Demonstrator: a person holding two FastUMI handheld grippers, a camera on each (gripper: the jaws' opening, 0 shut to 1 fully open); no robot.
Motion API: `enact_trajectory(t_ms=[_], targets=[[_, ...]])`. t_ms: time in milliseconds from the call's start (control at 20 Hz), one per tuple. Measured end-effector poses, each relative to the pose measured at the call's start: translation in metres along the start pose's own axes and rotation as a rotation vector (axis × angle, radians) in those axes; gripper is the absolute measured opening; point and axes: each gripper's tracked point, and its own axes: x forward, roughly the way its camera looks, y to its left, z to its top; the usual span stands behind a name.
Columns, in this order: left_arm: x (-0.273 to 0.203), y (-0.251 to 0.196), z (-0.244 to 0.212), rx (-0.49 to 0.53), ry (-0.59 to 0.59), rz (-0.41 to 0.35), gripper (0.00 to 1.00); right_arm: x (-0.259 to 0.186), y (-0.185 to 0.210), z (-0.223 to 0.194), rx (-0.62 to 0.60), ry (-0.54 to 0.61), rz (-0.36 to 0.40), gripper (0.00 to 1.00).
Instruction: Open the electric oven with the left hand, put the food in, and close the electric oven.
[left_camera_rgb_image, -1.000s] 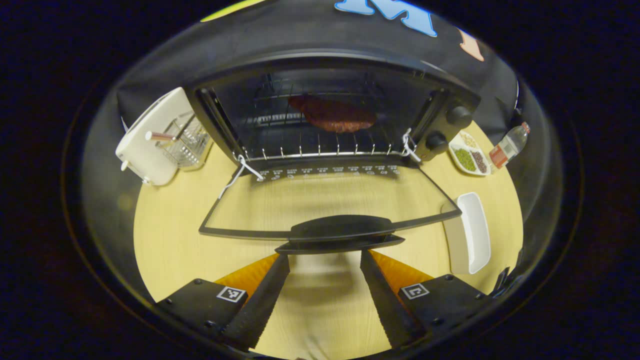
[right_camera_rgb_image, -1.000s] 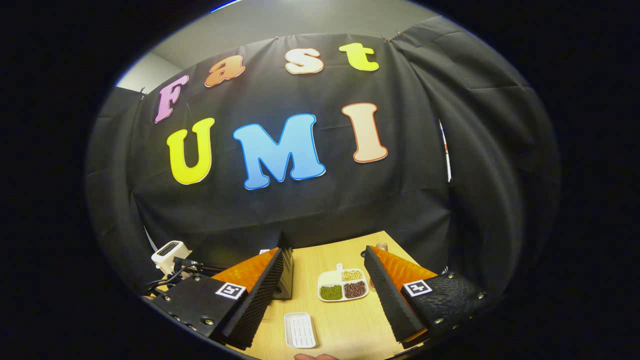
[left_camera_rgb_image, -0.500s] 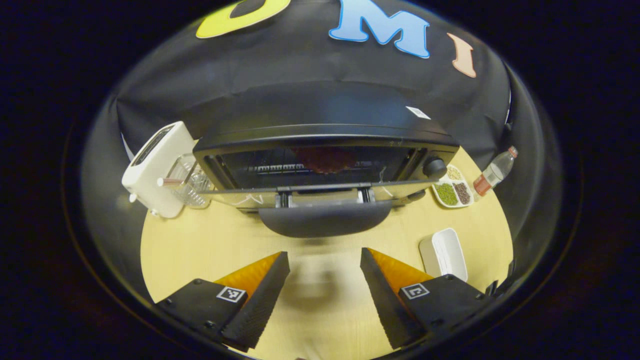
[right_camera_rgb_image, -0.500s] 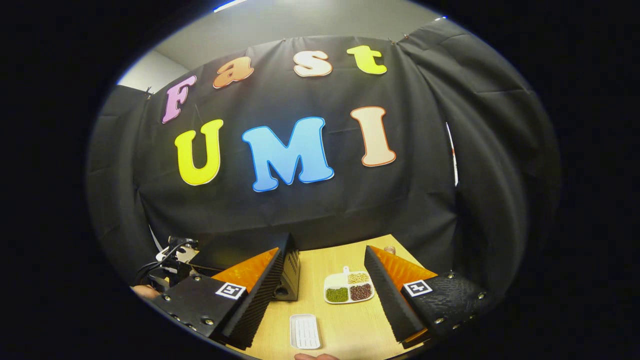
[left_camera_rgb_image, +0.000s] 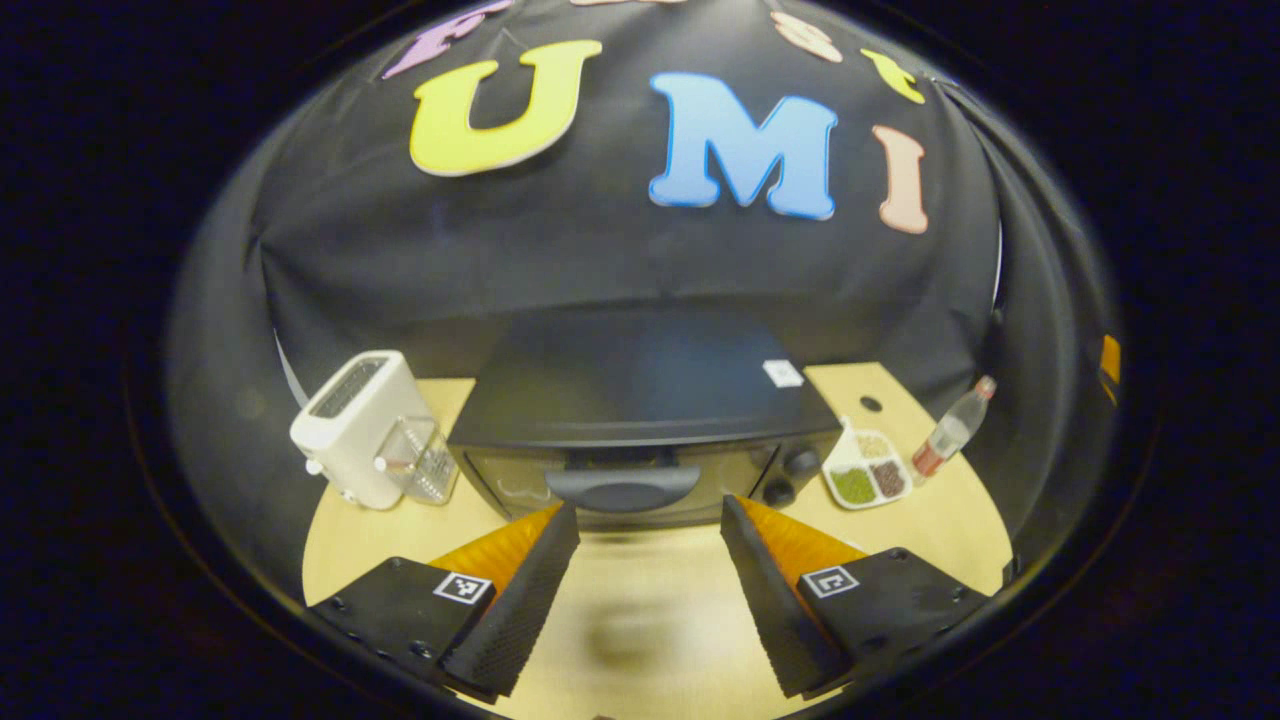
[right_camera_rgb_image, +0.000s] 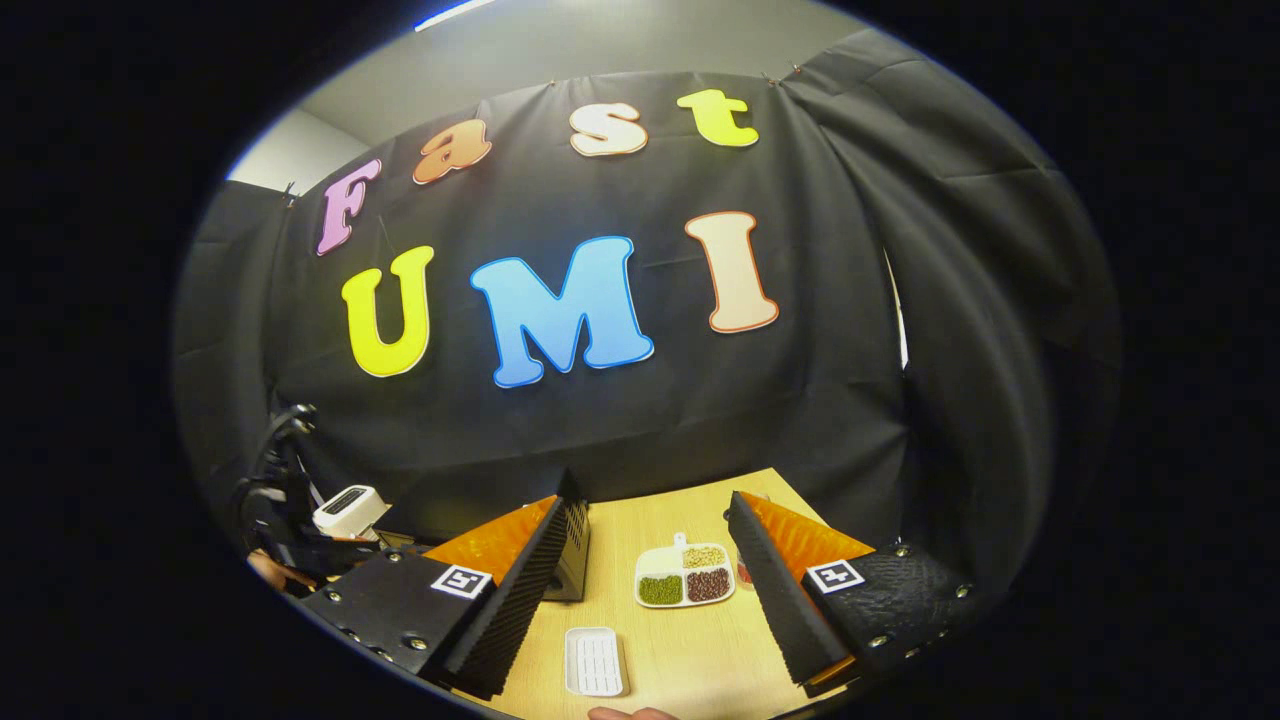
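The black electric oven stands at the middle of the wooden table with its door shut, and the door's handle faces me. Its glass is dark, so I cannot make out the food behind it. My left gripper is open and holds nothing; it hangs in front of the oven, apart from the handle. My right gripper is also open and holds nothing, held above the table to the oven's right. In the right gripper view, the oven's right corner shows just past the gripper's left finger.
A white toaster and a clear holder stand left of the oven. On its right are a divided dish of beans and a bottle. A white tray lies on the table below my right gripper.
The oven door has swung up from lying flat open to shut, hiding the brown food on the rack. My left gripper has drawn back and risen. My right gripper has barely moved.
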Motion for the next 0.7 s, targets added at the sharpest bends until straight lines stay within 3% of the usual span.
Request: enact_trajectory(t_ms=[250, 300, 450, 700], targets=[[-0.08, -0.021, 0.078, -0.033, -0.257, 0.06, 1.0, 0.004, 0.003, 0.041, -0.038, -0.069, 0.067, 0.99], [-0.095, -0.025, 0.09, -0.038, -0.294, 0.071, 0.92, 0.006, 0.005, 0.049, -0.043, -0.078, 0.086, 0.99], [-0.14, -0.041, 0.131, -0.044, -0.404, 0.067, 1.0, 0.007, 0.017, 0.071, -0.024, -0.09, 0.143, 0.99], [-0.193, -0.052, 0.169, -0.004, -0.514, 0.036, 1.0, -0.022, 0.023, 0.11, -0.014, -0.142, 0.103, 0.98]])
